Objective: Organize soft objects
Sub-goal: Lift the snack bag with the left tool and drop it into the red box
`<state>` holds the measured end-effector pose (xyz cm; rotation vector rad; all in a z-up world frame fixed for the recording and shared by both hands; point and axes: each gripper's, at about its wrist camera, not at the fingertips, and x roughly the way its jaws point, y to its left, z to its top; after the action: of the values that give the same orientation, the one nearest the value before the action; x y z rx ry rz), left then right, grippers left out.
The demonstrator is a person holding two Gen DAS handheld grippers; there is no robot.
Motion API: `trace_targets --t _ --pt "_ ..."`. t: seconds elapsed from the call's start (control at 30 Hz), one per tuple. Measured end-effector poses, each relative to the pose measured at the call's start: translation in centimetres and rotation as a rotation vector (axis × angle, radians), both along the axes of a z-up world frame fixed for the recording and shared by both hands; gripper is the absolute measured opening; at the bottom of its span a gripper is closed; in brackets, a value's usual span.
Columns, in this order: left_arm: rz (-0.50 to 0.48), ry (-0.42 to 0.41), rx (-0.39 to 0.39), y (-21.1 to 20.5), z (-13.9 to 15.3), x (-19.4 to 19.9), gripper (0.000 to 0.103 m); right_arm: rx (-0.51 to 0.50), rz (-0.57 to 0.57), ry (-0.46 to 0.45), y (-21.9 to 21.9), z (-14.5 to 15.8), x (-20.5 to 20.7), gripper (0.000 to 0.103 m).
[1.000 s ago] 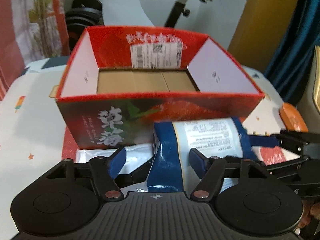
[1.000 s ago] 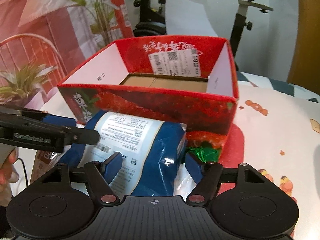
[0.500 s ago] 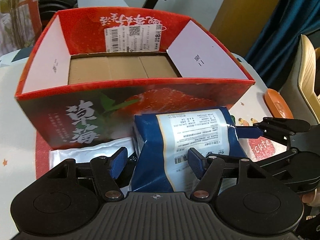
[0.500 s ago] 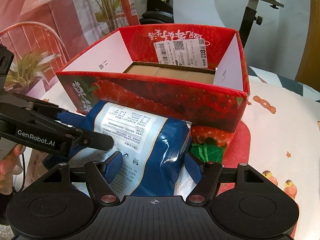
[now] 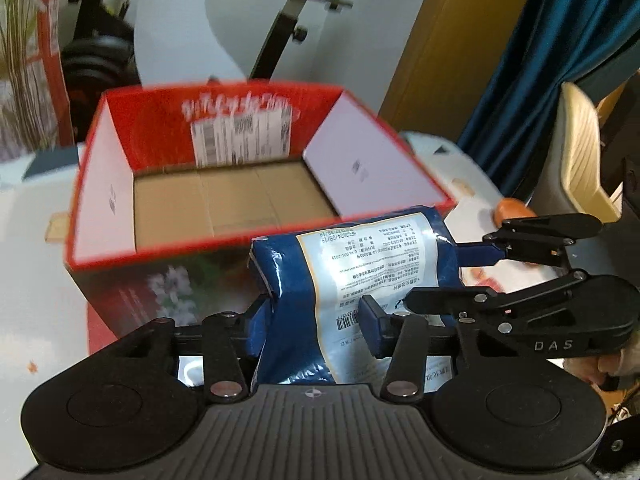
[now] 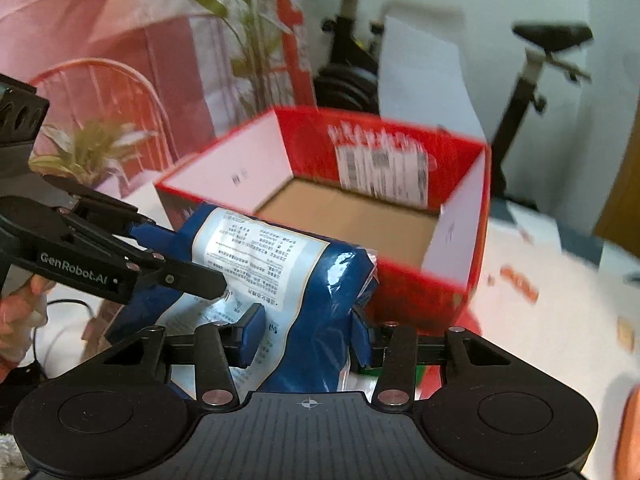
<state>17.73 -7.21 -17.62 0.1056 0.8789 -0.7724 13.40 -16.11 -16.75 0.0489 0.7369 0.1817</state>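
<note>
Two grippers, the left gripper [image 5: 316,316] and the right gripper [image 6: 306,334], are closing, pinching a soft blue plastic pouch with a white label [image 5: 360,268] held just before the open red cardboard box [image 5: 224,184]. The lift step seems in hand; next the pouch must clear the near wall, then be let go inside.

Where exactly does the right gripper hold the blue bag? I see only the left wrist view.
Observer: The right gripper has its jaws closing across the blue bag, one pad on the printed label, the other at the crimped edge.
Operator: Does something lie under that end?
Observer: Yes, something green shows just below the bag, against the red box.
Operator: Can you see who holds the left gripper?
Observer: Only fingers of a hand at the picture's left edge, behind the left gripper, whose jaws are closing on the bag's other end.
</note>
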Motion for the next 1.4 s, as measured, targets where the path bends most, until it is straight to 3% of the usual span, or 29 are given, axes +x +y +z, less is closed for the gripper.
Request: trace_targets --t 0.23,0.4,0.57,0.67,0.73,0.9,1.03,1.13,1.4 --pt "0.029 -0.131 -0.08 1.4 5.0 0.1 0.049 -0.129 0.088 -0.157 0.6 5.5 1.1 0.041" --pt "0.094 -0.239 -0.112 0.8 7.8 2.1 0.049 -0.35 0.121 -0.292 2.0 7.8 4.1 0.04" --pt "0.15 -0.412 -0.1 -1.3 9.9 4.5 0.049 -0.493 0.077 -0.427 2.4 8.4 7.3 0.038" --pt "0.178 -0.487 -0.1 -2.6 10.4 5.7 0.049 -0.517 0.056 -0.473 1.9 7.5 8.9 0.037" --pt "0.19 -0.5 -0.083 -3.6 9.7 6.8 0.049 -0.508 0.05 -0.454 1.4 6.1 10.0 0.037" --pt "0.171 -0.395 -0.016 -5.2 5.8 9.4 0.049 -0.476 0.066 -0.313 0.7 2.0 11.7 0.036" --pt "0.136 -0.188 0.007 -5.7 2.4 11.4 0.049 -0.386 0.077 -0.16 0.1 0.0 12.5 0.034" --pt "0.118 -0.085 0.023 -5.7 0.9 12.7 0.049 -0.302 0.061 -0.061 -0.6 -0.8 13.2 0.034" --pt "0.097 -0.018 0.083 -6.3 -0.6 14.2 0.049 -0.094 -0.04 0.118 -2.0 -2.4 14.9 0.034"
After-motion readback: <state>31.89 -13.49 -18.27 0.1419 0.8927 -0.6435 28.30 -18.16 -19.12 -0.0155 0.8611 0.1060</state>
